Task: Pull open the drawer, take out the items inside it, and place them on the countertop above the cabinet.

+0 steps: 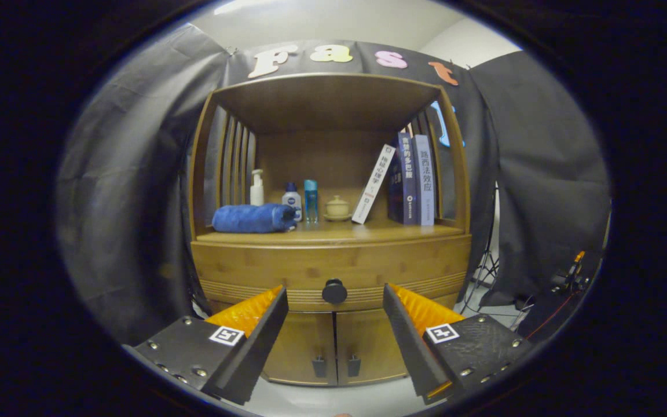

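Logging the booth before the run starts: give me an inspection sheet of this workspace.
Surface: countertop of the wooden cabinet, partly occupied.
Job's things: drawer closed; round dark knob ahead, between the fingers.
Clutter: rolled blue towel, three bottles, small lidded pot, books, one leaning.
Grippers: gripper open, fingers apart, touching nothing.
Cables: red cable on the floor beside the cabinet.
Surroundings: black cloth wall, stand legs, two lower doors.
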Motion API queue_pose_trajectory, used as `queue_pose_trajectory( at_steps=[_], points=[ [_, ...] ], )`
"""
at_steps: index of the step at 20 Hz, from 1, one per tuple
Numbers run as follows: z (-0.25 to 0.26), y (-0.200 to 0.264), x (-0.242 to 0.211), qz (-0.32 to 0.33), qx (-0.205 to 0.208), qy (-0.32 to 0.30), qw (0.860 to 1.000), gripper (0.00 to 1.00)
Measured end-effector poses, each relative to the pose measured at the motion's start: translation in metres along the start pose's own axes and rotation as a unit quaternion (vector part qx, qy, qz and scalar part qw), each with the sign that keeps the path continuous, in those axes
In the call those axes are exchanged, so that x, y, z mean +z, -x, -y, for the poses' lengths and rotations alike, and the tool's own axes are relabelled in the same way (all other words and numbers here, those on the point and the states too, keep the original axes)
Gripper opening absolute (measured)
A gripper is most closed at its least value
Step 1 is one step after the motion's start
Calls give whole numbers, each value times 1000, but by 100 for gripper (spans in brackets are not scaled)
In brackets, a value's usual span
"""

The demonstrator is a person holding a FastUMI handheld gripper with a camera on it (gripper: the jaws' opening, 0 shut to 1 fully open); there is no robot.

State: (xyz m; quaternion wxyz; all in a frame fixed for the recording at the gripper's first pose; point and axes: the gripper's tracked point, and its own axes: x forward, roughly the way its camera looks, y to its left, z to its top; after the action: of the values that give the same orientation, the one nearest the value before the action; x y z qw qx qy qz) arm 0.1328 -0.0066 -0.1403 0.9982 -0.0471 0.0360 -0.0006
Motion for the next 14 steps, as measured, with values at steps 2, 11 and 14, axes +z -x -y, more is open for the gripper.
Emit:
queue_pose_trajectory(
  at_steps=[2,11,14],
  points=[
    [-6,-18,-15,-14,6,10,1000,98],
    [11,-112,-44,-52,-4,-27,998,91],
    [6,-126,-56,-68,-5,-13,998,78]
  ],
)
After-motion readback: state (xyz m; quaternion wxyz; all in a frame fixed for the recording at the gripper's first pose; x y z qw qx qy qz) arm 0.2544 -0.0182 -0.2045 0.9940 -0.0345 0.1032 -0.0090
